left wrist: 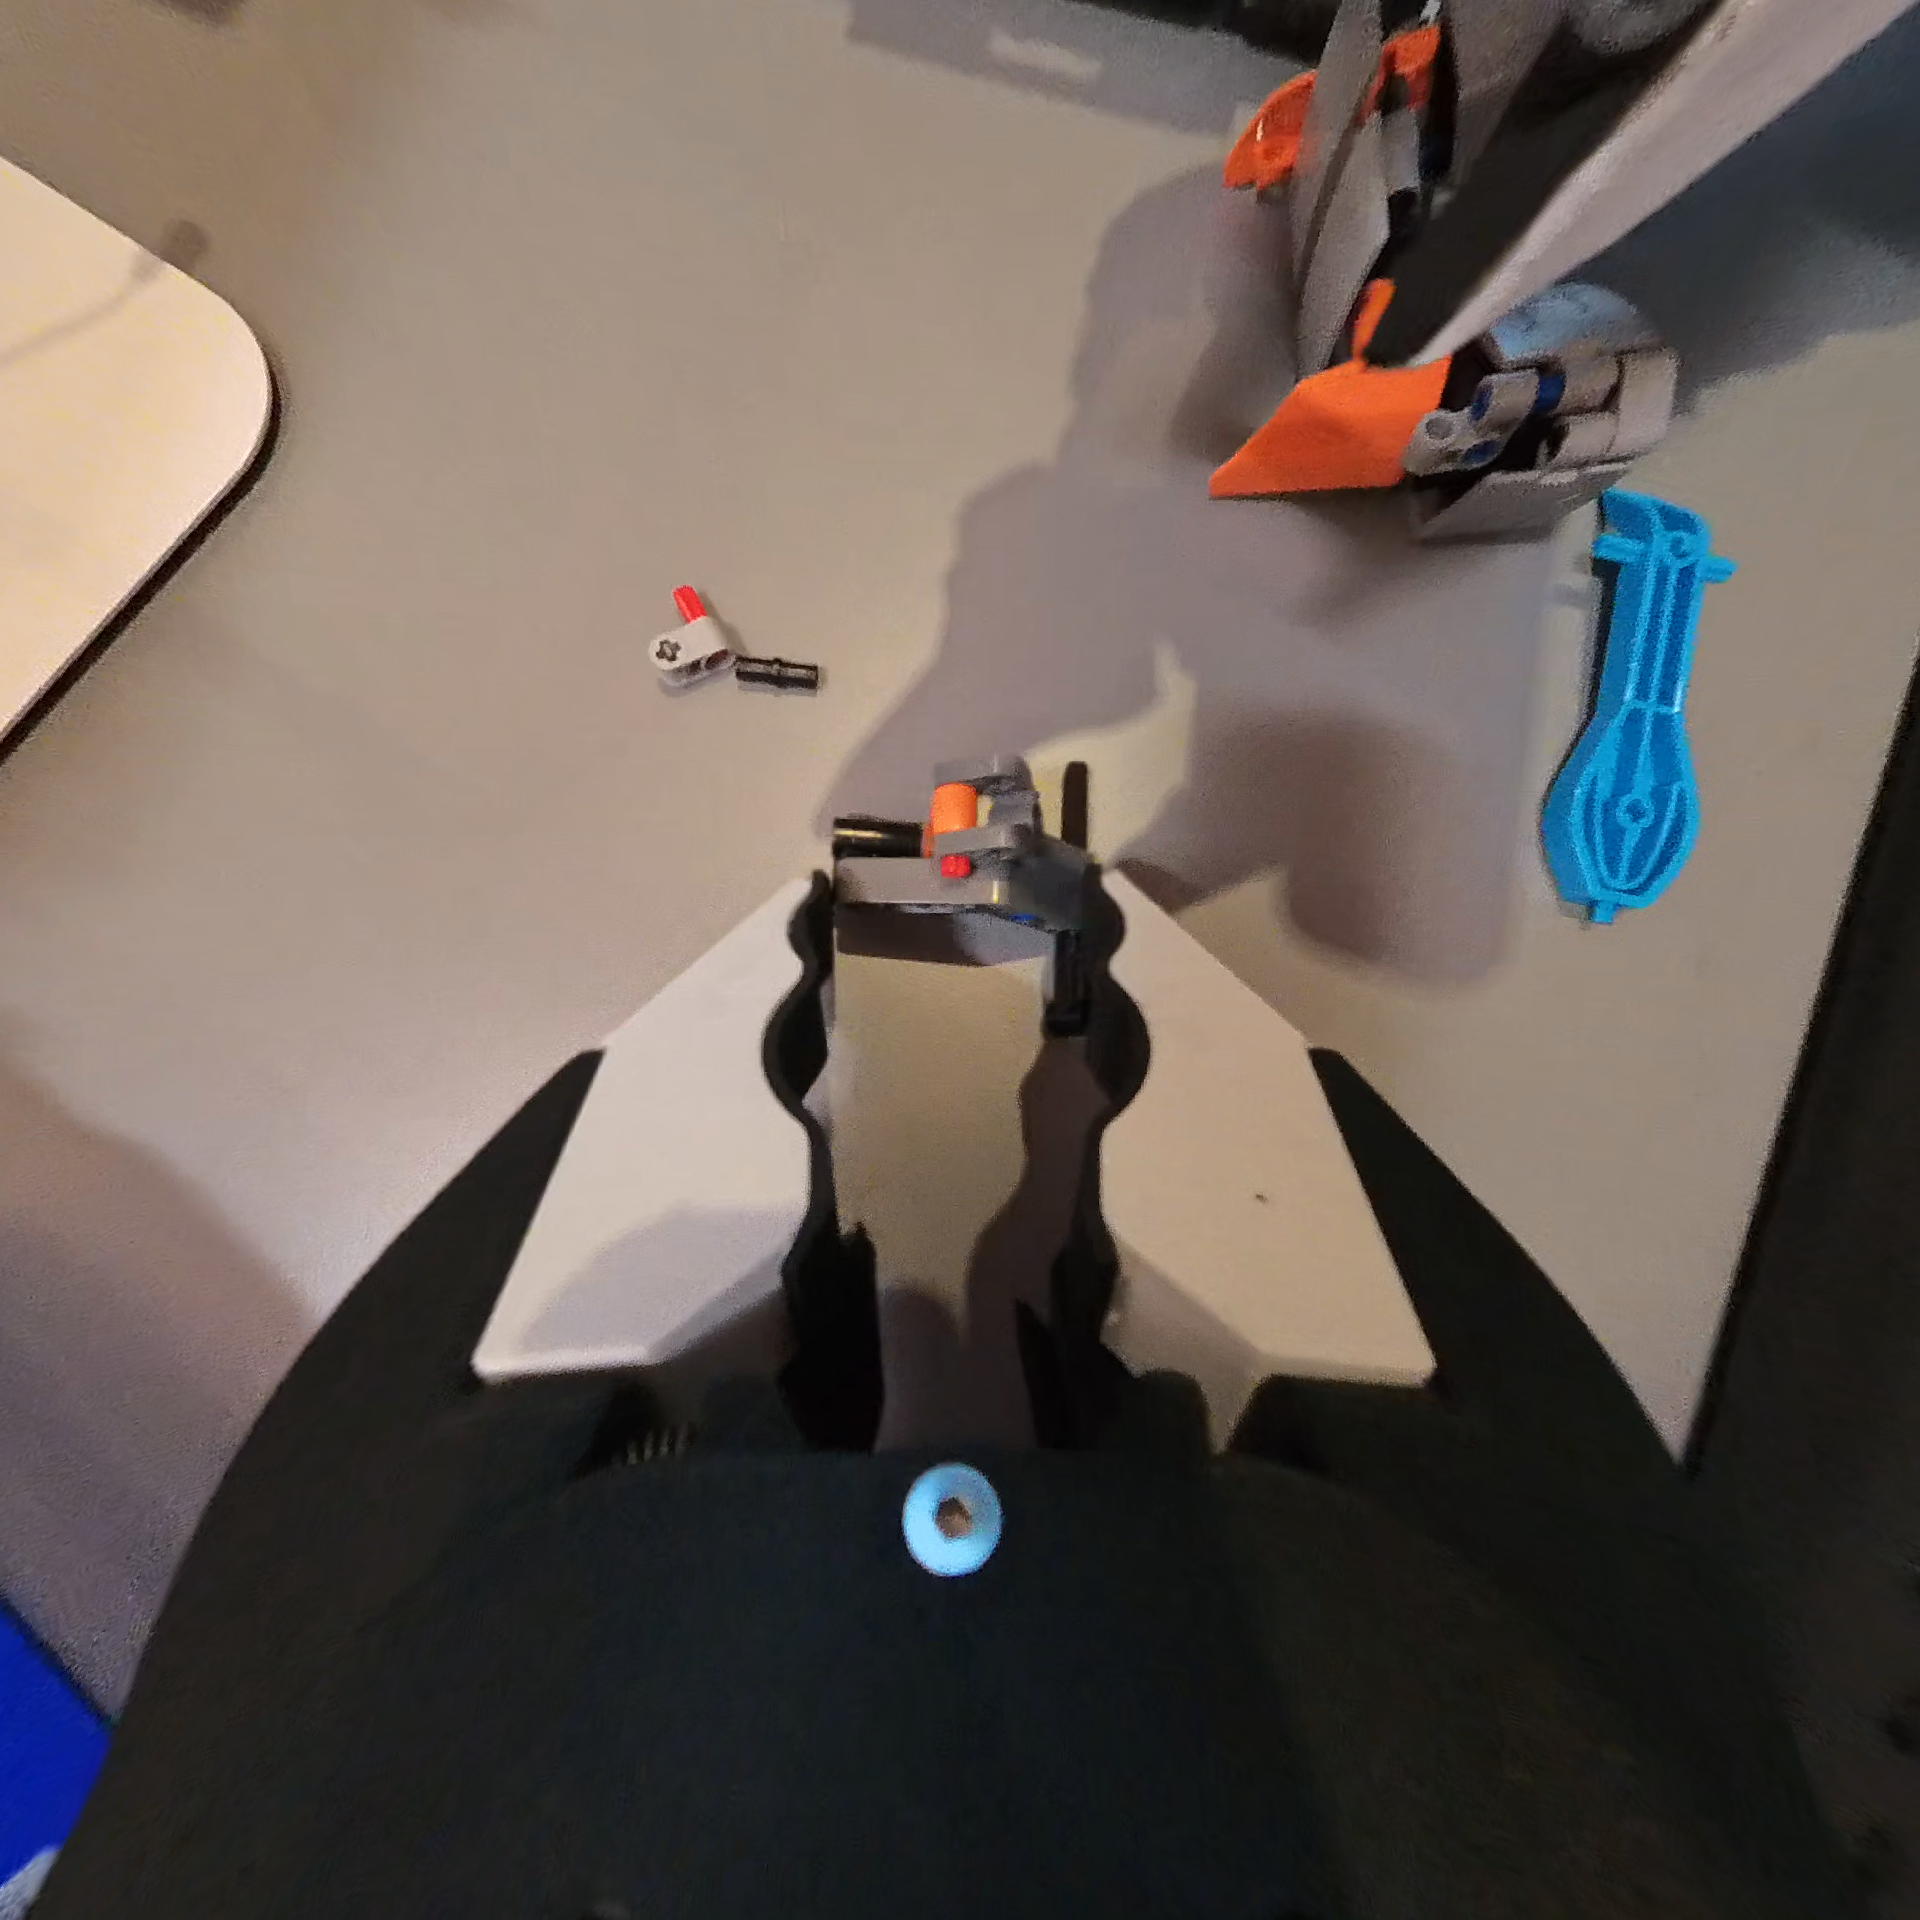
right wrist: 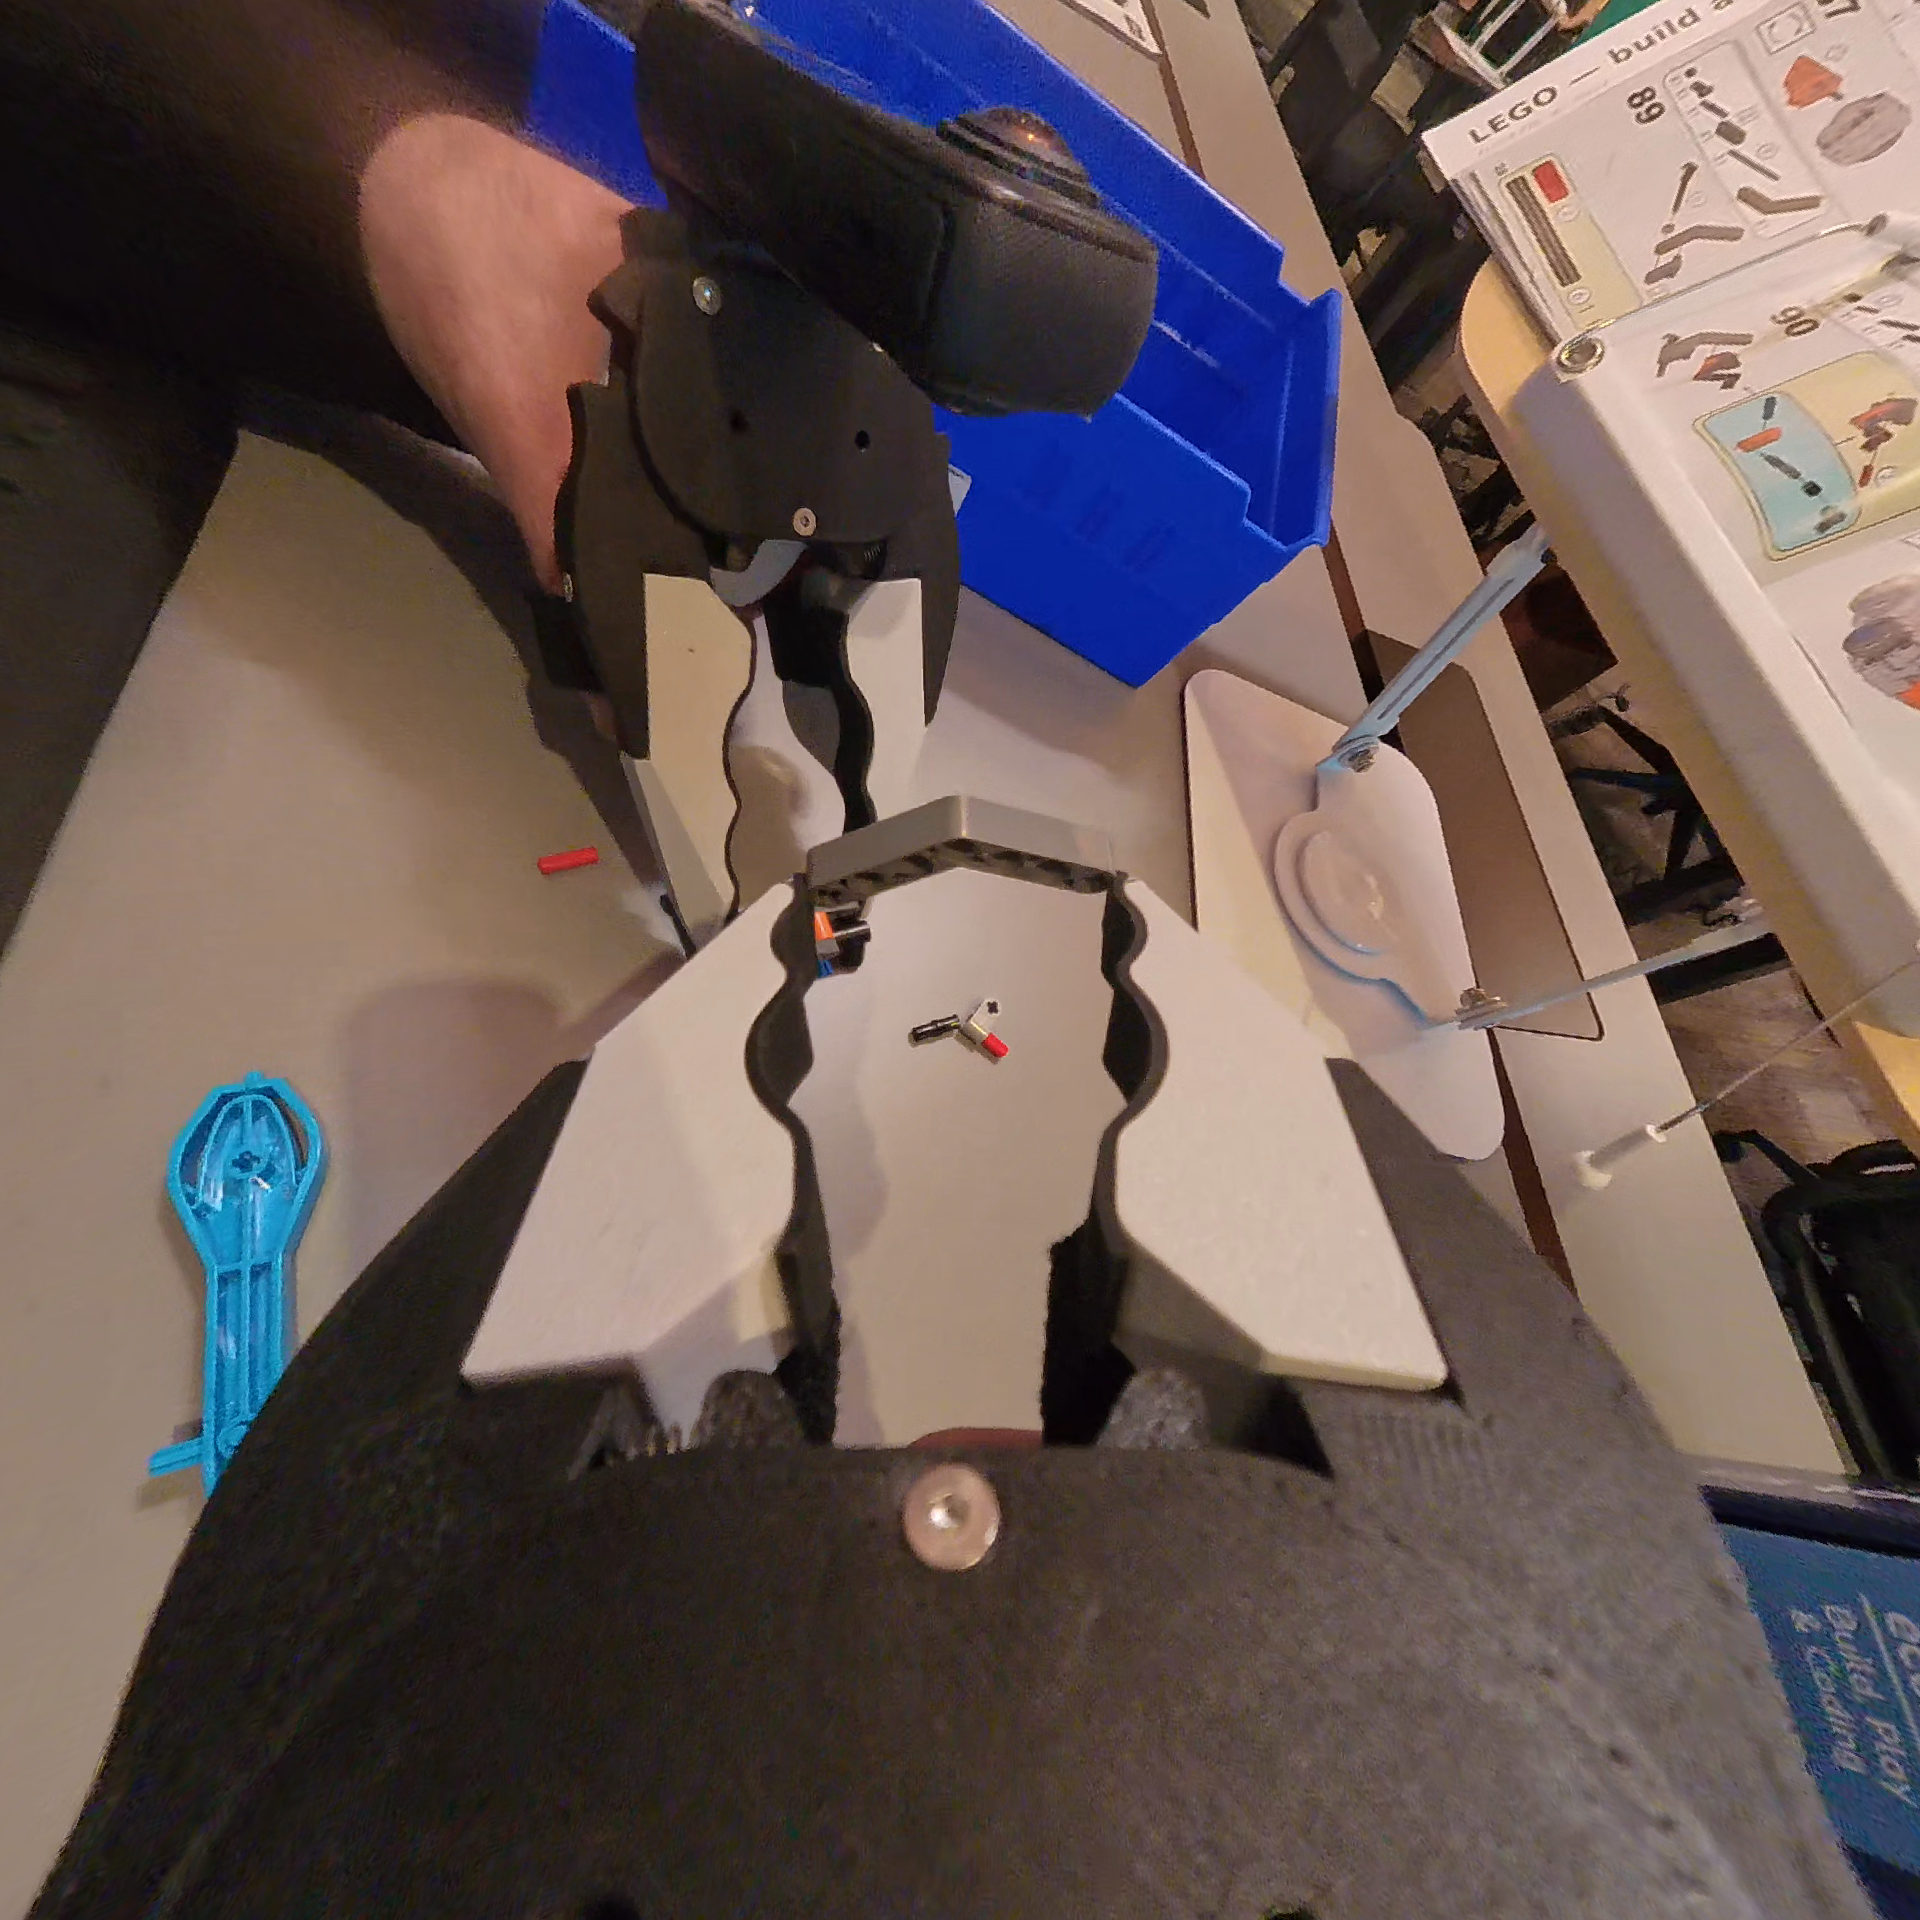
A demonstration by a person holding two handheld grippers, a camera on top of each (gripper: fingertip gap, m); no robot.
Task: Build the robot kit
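Note:
My left gripper (left wrist: 956,920) is shut on a small grey brick assembly (left wrist: 966,883) with an orange bush, a red pin and black pins, held just above the table. My right gripper (right wrist: 961,883) is shut on a larger assembly whose bent grey beam (right wrist: 961,842) spans its fingertips. In the left wrist view that assembly shows an orange wedge panel (left wrist: 1340,426) and grey round parts, at the upper right. The left gripper (right wrist: 800,810), held by a hand, shows just beyond the beam in the right wrist view.
A small grey connector with a red and a black pin (left wrist: 717,649) (right wrist: 961,1023) lies on the beige table. A blue plastic tool (left wrist: 1631,707) (right wrist: 244,1247) lies nearby, a loose red pin (right wrist: 568,860) farther off. A blue bin (right wrist: 1091,416), a printed booklet (right wrist: 1714,312) and a white stand base (right wrist: 1351,904) lie beyond. One gripper's finger ends stand about 11 cm off the other's. The white stand base (right wrist: 1351,904) is about equally far from each gripper, around 25 cm.

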